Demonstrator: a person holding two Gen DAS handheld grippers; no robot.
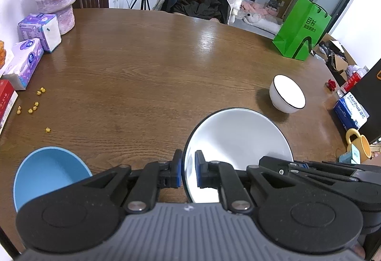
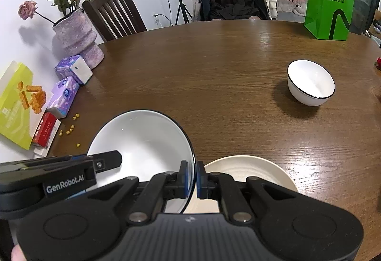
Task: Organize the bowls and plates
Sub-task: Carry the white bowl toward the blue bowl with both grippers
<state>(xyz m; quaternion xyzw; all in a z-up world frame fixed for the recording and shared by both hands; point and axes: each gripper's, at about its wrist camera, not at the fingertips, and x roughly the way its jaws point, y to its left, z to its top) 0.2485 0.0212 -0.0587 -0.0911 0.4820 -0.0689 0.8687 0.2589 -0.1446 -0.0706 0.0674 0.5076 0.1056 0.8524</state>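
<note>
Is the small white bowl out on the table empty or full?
Empty: the small white bowl shows only bare white inside, in both views.

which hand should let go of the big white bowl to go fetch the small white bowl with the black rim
Right. Both jaws pinch the large white black-rimmed bowl on opposite rims; the right gripper holds the side nearer the small black-rimmed white bowl, which sits further right.

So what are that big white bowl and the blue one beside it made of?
The big white bowl, pinched at its rim by both grippers, looks like glazed ceramic or enamel: glossy, with reflections and a thin dark rim line. The blue bowl looks matte, with no shine, so probably plastic, though I can't be sure.
</note>
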